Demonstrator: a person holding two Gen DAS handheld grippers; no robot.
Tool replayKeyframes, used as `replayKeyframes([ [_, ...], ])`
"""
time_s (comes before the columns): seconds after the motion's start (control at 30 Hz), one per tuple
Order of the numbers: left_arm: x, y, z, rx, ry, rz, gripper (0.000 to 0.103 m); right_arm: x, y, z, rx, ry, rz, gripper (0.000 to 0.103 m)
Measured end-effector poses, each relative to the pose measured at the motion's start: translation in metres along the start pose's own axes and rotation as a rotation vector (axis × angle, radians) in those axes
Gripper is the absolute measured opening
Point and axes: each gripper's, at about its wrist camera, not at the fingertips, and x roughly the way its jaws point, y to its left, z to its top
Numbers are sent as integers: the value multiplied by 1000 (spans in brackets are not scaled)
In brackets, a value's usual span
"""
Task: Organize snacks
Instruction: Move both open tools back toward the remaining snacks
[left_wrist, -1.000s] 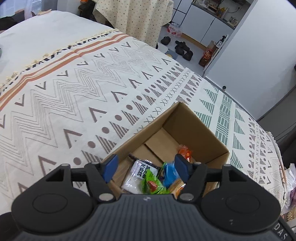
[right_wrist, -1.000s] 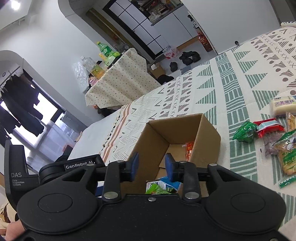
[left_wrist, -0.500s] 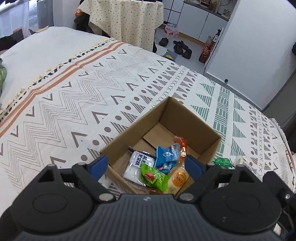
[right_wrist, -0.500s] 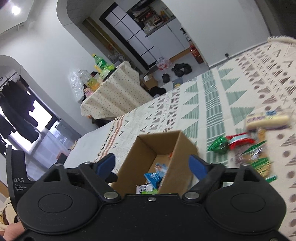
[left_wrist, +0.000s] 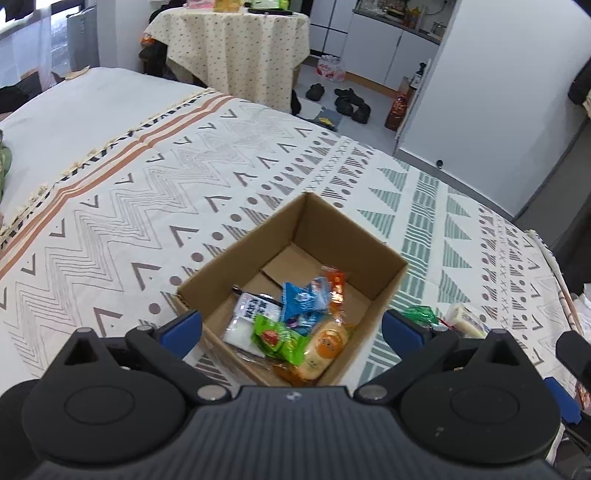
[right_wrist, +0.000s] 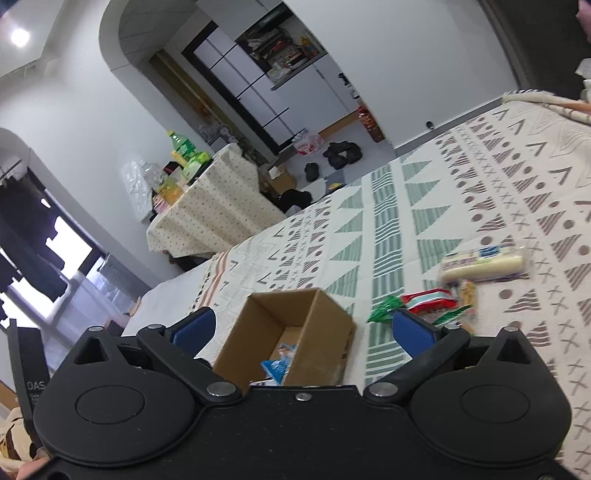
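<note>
Both grippers, left gripper (left_wrist: 291, 330) and right gripper (right_wrist: 301, 328), have just opened their jaws, empty, above the box (left_wrist: 354, 236); next comes fetching the snacks (right_wrist: 428, 299) on the bed (left_wrist: 147, 177).

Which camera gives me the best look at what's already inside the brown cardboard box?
The left wrist view: it looks down into the brown cardboard box, showing the blue packet, green packet and other wrappers on the bottom. The right wrist view sees the box from low and to one side, so only the blue packet peeks out.
</note>
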Motion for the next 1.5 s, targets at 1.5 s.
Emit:
replayKeyframes([
  [1.5, 71, -127, -55, 65, 171, -261, 94, -18, -126, 28, 318, -11, -179, 78],
])
